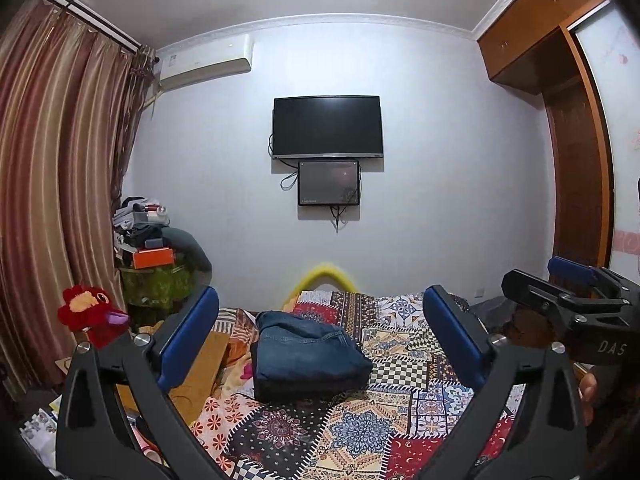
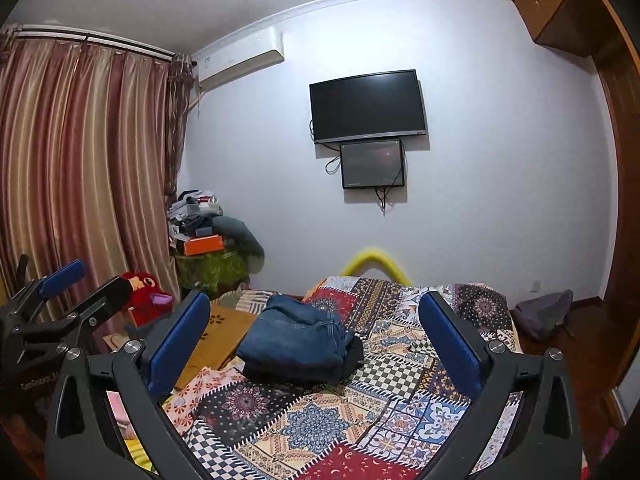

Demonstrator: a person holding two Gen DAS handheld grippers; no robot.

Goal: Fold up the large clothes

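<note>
A pair of blue jeans (image 1: 308, 354) lies folded into a compact stack on the patchwork bedspread (image 1: 360, 428). In the right wrist view the folded jeans (image 2: 298, 344) rest on a dark folded garment (image 2: 354, 356) near the bed's left side. My left gripper (image 1: 320, 334) hovers short of the stack, jaws wide open with nothing between its blue pads (image 1: 188, 340). My right gripper (image 2: 314, 336) is likewise wide open and empty, held back from the jeans. Each gripper shows in the other's view: the right gripper (image 1: 576, 292) at the right edge, the left gripper (image 2: 72, 292) at the left edge.
A red plush toy (image 1: 94, 316) sits left of the bed beside striped curtains (image 1: 60, 200). A cluttered stand (image 1: 156, 252) fills the far left corner. A television (image 1: 327, 126) and smaller screen (image 1: 328, 183) hang on the far wall. A wooden wardrobe (image 1: 576, 160) lines the right side.
</note>
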